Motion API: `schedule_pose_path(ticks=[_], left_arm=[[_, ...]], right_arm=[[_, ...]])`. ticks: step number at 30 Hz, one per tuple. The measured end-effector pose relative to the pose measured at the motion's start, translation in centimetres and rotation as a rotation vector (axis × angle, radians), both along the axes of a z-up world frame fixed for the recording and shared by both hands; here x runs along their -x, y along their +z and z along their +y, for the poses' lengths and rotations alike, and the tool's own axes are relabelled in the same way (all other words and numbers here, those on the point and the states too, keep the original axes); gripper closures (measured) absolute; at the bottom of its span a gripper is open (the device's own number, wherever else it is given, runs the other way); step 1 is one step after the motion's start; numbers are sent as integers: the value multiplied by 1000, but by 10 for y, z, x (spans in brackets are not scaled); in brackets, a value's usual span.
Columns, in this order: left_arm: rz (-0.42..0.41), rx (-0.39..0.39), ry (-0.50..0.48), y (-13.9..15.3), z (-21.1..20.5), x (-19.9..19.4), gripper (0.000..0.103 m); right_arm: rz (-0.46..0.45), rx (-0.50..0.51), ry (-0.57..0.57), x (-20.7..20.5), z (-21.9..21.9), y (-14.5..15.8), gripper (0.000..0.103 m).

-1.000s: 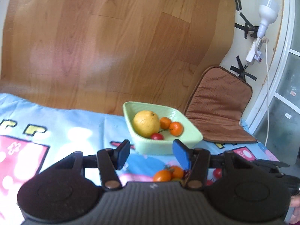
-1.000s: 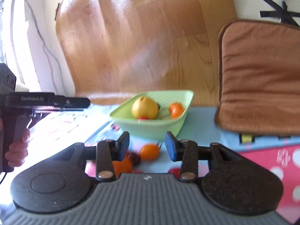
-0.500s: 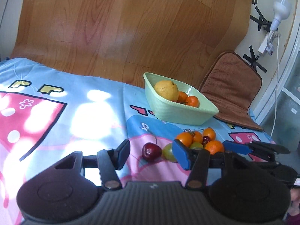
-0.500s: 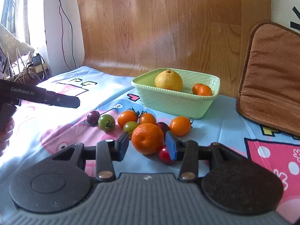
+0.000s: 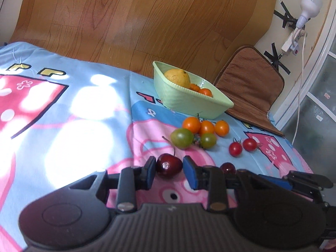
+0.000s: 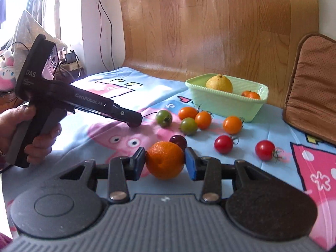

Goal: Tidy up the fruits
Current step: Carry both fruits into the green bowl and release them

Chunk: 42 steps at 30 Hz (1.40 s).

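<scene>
My left gripper (image 5: 169, 171) is open around a dark red cherry (image 5: 169, 166) lying on the cartoon blanket; its pads stand close on both sides. My right gripper (image 6: 165, 163) brackets an orange (image 6: 165, 160), with both pads at its sides. A pale green bowl (image 5: 189, 103) at the back holds a yellow citrus (image 5: 177, 77) and small oranges; it also shows in the right wrist view (image 6: 226, 103). Loose orange, green and red tomatoes (image 5: 199, 133) lie in front of the bowl.
A brown cushion (image 5: 250, 88) leans behind the bowl at the right. A wood-pattern board (image 6: 210, 25) stands behind the blanket. A second cherry (image 6: 178, 141) lies just behind the orange. A lamp and cable (image 5: 302, 27) hang on the right wall.
Both grippers have dropped toward the blanket and moved forward. The left now brackets the cherry. The right has come around the orange.
</scene>
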<state>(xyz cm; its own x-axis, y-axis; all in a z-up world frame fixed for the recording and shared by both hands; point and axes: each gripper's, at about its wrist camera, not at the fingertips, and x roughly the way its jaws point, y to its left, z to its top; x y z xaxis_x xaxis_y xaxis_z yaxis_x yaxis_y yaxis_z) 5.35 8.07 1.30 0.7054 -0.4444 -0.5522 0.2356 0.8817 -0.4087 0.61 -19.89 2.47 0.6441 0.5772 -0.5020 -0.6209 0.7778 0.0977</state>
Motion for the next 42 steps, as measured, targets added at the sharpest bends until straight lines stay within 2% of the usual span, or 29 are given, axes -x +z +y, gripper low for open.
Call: schedule_pose_path(ticks=[4,12,16,33,34,35,36,37,42], left_arm=[[2,16,0,1,-2,24,74],[-3,9,-22,3,-13,51,74],[-7,4,-54,5,-22,62,74],[-5,9,-65,4,-30,84,74],[-5,13,-66,5,-29,85,74],[-6,16,-66,5,-29,86,74],[-4,24,-66,7,-28,86,74],[-5,35,-68,10,-27,84,74],[-68,65,-80,43,-25,58,74]], right_arm=[[-38,26,-10,13,1,-1,58],[-23,35,-14,21,0,-5,57],[-17,45,-11,27,-1,-8,47],[10,59,-25,40,-9,-13,45],[9,60,-20,40,-8,-13,45],[10,60,-15,40,-8,-14,50],[12,53,-10,39,-8,-13,58],[13,38,-16,38,-10,-12,61],[2,-70,-63,19,-23,6,61]])
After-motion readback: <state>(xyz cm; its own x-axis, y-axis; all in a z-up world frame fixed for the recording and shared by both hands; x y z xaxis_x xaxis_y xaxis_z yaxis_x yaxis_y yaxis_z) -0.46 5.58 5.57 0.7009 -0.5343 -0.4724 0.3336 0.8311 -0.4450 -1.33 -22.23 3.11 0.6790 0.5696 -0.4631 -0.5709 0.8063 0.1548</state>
